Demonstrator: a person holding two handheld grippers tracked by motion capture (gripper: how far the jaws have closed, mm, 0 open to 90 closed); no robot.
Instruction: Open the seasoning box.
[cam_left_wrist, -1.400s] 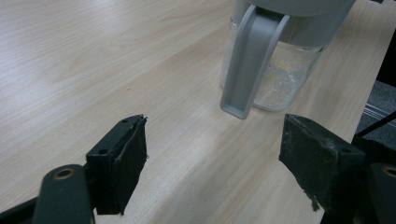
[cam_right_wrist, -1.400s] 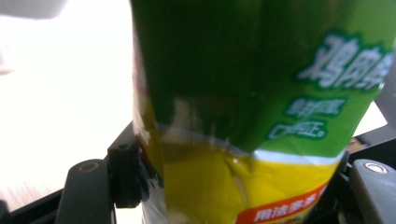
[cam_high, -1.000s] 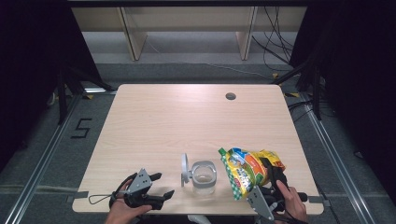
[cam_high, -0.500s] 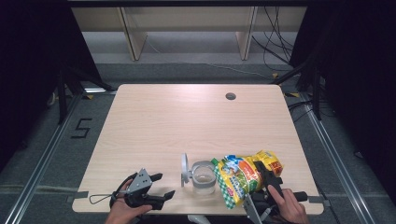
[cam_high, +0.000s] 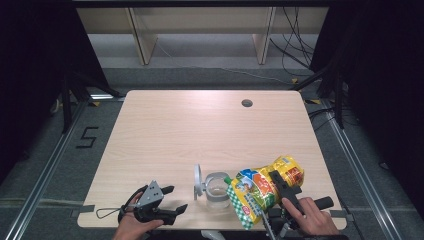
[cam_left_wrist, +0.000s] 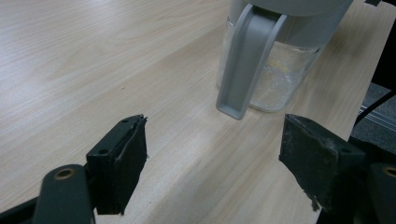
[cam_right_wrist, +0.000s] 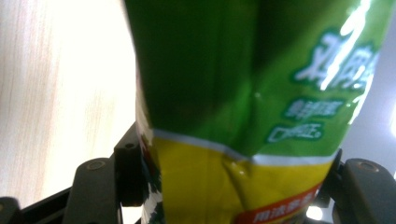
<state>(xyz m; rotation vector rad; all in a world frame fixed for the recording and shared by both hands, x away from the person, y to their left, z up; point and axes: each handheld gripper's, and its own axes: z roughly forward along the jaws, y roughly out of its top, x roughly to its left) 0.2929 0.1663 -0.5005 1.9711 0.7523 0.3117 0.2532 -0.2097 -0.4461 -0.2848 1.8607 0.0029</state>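
Wood: pale tabletop, with a small round hole near its far edge.
Jar: clear glass jar with a grey lid swung open on its left side, standing near the tabletop's near edge.
Bag: green and yellow snack bag, tilted, its checkered end next to the jar's rim.
Right tongs: clamped on the bag; the right gripper view shows the bag pinched between both jaws.
Left tongs: jaws wide apart with nothing between, resting low to the left of the jar; the left gripper view shows the jar just ahead.
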